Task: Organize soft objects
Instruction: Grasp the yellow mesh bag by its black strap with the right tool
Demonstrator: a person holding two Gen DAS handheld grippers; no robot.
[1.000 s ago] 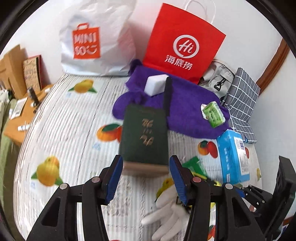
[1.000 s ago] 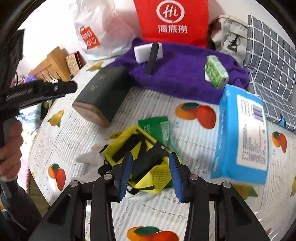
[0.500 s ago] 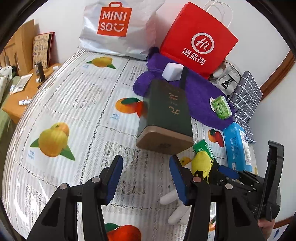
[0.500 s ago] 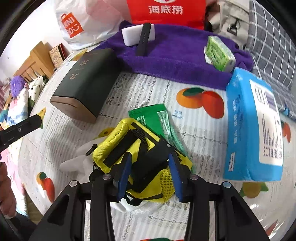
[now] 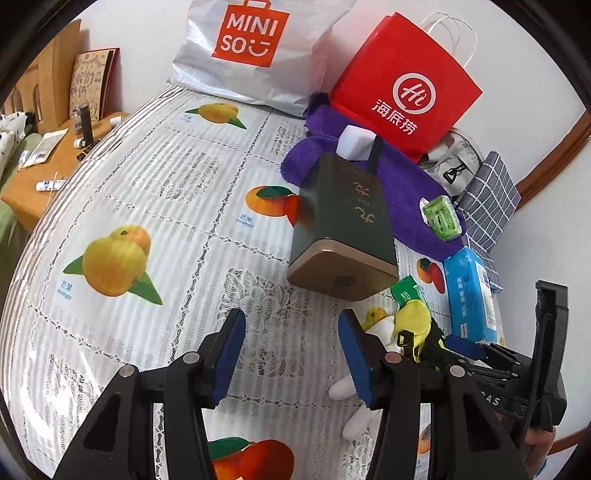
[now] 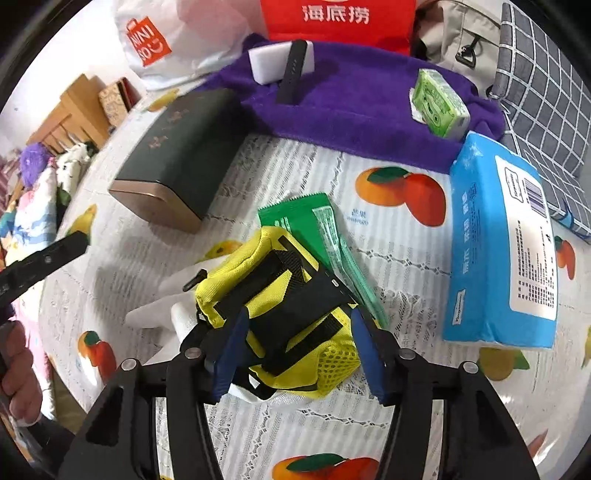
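While the left gripper (image 5: 291,354) hangs spread and empty short of the dark green box (image 5: 343,229), the right gripper (image 6: 295,347) straddles the yellow pouch (image 6: 273,306) beside that box, jaws unclamped, pouch lengthwise between them.

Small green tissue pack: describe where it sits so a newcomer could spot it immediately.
Find the big purple plush towel spread in front of the red paper shopping bag. On the towel's right end, just above the large blue tissue package, lies the small green tissue pack. It is bright green with a cassette-tape print, unlike the flat dark-green sachet down on the tablecloth.
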